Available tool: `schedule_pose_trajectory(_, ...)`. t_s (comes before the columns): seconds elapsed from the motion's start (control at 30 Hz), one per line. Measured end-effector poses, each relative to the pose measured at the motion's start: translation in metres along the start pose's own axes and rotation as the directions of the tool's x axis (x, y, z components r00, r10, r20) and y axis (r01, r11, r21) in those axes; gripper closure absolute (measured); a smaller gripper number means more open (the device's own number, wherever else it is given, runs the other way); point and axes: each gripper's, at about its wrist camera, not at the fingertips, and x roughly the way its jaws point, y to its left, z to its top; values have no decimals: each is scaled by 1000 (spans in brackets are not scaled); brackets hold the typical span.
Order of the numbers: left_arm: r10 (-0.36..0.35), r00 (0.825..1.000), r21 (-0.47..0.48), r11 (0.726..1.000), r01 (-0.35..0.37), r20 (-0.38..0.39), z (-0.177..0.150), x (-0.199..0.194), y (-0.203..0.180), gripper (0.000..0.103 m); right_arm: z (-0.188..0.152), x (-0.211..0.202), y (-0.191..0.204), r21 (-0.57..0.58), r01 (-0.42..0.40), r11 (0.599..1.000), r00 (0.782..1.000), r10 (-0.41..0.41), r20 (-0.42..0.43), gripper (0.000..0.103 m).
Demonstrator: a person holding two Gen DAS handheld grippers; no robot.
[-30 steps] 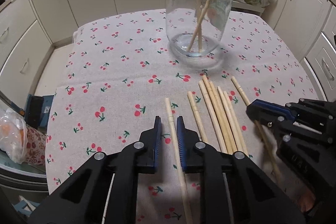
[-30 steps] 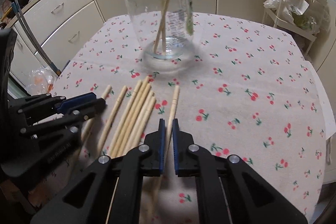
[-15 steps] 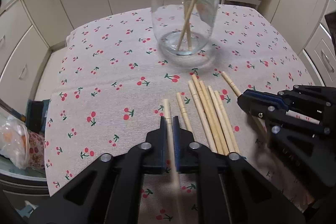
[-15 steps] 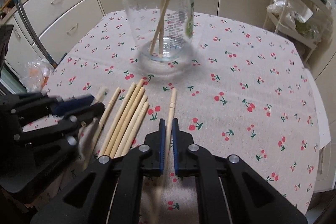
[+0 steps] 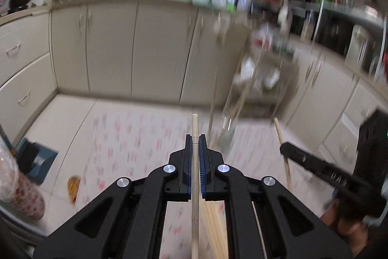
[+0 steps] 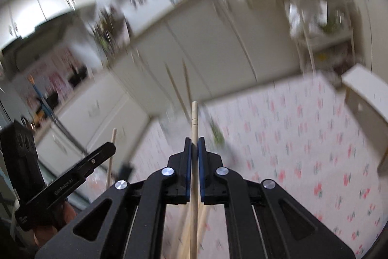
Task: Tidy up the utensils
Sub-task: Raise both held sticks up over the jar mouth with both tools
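Left gripper [image 5: 194, 137] had a chopstick [image 5: 194, 128] between its fingers, table [image 5: 126, 132] below and ahead, right gripper [image 5: 315, 166] off to its right.

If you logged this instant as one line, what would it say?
left gripper: shut on chopstick | right gripper: shut on second chopstick | both lifted above tablecloth | view blurred

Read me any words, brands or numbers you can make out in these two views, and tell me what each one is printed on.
"GenRobot.AI": on the side of the left hand-held gripper, seen from the right wrist view.
"UAB"-like embossed letters: on the right hand-held gripper, seen from the left wrist view; uncertain reading.
Papers and packages in the background: too blurred to read.
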Motion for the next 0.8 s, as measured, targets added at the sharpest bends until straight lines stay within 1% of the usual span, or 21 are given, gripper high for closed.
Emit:
schedule_pose_trajectory(0.03,-12,999,-23,1000,13,50,9,-4,1,98,8,-2,4,5,-5,1000,999,5,48,97)
schedule_pose_trajectory(0.1,-12,993,-49,999,18,117,24,-8,0,98,22,-6,11,11,-10,1000,991,8,132,97)
schedule_pose_trajectory(0.13,-14,989,-62,998,23,146,31,-7,-1,98,30,-8,15,8,-8,1000,983,7,182,97)
schedule_pose_trajectory(0.17,-14,983,-78,996,29,185,40,-7,-1,98,36,-8,18,5,-6,1000,977,5,215,97)
schedule_pose_trajectory(0.2,-12,979,-86,996,30,206,45,-5,-3,98,43,-10,21,2,-3,1000,968,2,252,97)
schedule_pose_trajectory(0.23,-12,972,-95,995,35,234,52,-4,-4,98,50,-10,24,3,2,1000,956,-3,294,97)
schedule_pose_trajectory(0.3,-5,959,-108,994,37,282,63,-4,-6,98,59,-10,26,8,12,1000,936,-14,351,97)
schedule_pose_trajectory(0.33,-6,952,-116,992,44,307,68,-2,-6,98,63,-9,26,12,13,1000,930,-16,367,97)
schedule_pose_trajectory(0.4,0,942,-128,991,45,336,76,2,-6,98,72,-3,25,31,14,999,914,-26,405,97)
schedule_pose_trajectory(0.43,2,937,-137,989,49,349,80,4,-5,98,74,-2,25,34,14,999,909,-27,416,97)
schedule_pose_trajectory(0.53,9,929,-164,985,56,369,92,15,-3,98,84,6,27,30,20,999,890,-32,455,97)
schedule_pose_trajectory(0.67,13,925,-198,978,68,381,100,36,-1,98,87,18,28,30,29,999,878,-40,476,97)
schedule_pose_trajectory(0.8,18,922,-206,976,67,386,101,54,-1,98,81,34,27,24,38,999,878,-45,477,97)
